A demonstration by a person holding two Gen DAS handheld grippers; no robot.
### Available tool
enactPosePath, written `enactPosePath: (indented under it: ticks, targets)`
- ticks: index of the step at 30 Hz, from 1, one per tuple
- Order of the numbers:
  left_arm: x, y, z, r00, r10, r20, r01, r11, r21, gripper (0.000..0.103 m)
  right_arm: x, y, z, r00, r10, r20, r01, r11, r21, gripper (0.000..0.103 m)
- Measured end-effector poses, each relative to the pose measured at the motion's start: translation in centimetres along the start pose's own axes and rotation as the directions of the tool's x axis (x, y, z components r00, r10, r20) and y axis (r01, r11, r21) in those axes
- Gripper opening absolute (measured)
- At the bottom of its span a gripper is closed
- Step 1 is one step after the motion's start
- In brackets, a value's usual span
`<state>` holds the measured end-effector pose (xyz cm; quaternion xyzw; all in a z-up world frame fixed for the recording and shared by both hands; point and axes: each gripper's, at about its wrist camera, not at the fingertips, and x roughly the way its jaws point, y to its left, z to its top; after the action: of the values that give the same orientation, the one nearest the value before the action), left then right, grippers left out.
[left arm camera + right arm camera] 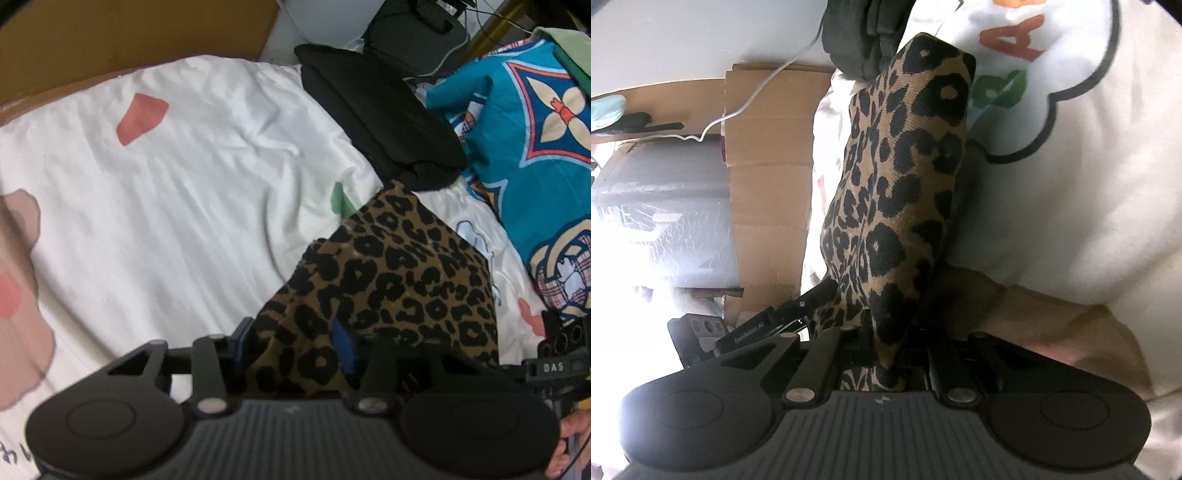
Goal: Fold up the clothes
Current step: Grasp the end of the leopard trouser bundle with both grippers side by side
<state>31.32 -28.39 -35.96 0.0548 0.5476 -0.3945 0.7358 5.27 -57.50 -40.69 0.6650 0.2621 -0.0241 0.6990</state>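
Here, both grippers are pinching the same leopard cloth point(388, 280), which is hanging lifted above the bed point(166, 206) rather than lying flat on it. In the left wrist view, the left gripper point(295, 354) is closing its jaws on the near edge of the cloth; a blue pad point(341, 347) is showing through a fold by one finger, and the fabric is bunching up between the fingers and spreading away toward the far right of the bed. The far tip of the cloth is reaching toward a black garment point(376, 122) that is lying folded near the bed's far edge. Just beside that, along the right edge of the bed, a teal printed quilt point(517, 147) is lying heaped. The sheet itself is white and wrinkled, with red and green patches printed on it. Brown cardboard point(129, 33) is standing beyond the far left corner.

In the right wrist view, the right gripper point(882, 354) is pressing its jaws onto a gathered fold of the cloth, which is rising as a thick column straight ahead of the fingers. Part of the left gripper's body is showing at the lower left of this view, close beside the cloth. A white wire point(757, 96) is hanging across the cardboard on the left.
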Motion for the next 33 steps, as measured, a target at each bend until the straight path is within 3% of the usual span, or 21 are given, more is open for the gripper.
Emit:
enactPosePath:
  ticks: [18,26,29,31,33]
  targets:
    - [0.2,-3.5,-1.4,0.998,-0.029,-0.051,0.031,0.999,0.037,0.039,-4.3,-1.5,0.2,1.0,-0.029,-0.01,0.029,1.0,0.003,0.005]
    - [0.2,-3.4,-0.1,0.997,-0.022,-0.074,0.025,0.999,0.039,0.034,-4.9,-1.7,0.4,1.0,-0.029,-0.006,0.029,1.0,-0.007,0.006]
    - [-0.4,-3.1,0.8,0.996,-0.049,-0.074,0.051,0.998,0.026,0.041,-4.9,-1.7,0.5,0.999,-0.047,-0.001,0.047,0.999,-0.015,0.011]
    - [-0.7,-3.4,1.5,0.996,-0.066,-0.066,0.069,0.997,0.044,0.061,-4.9,-1.6,0.5,0.999,-0.052,0.0,0.052,0.998,-0.025,0.014]
    - [-0.7,-3.7,2.2,0.994,-0.082,-0.066,0.086,0.994,0.061,0.065,-5.0,-1.6,0.6,0.998,-0.056,0.003,0.056,0.998,-0.03,0.031]
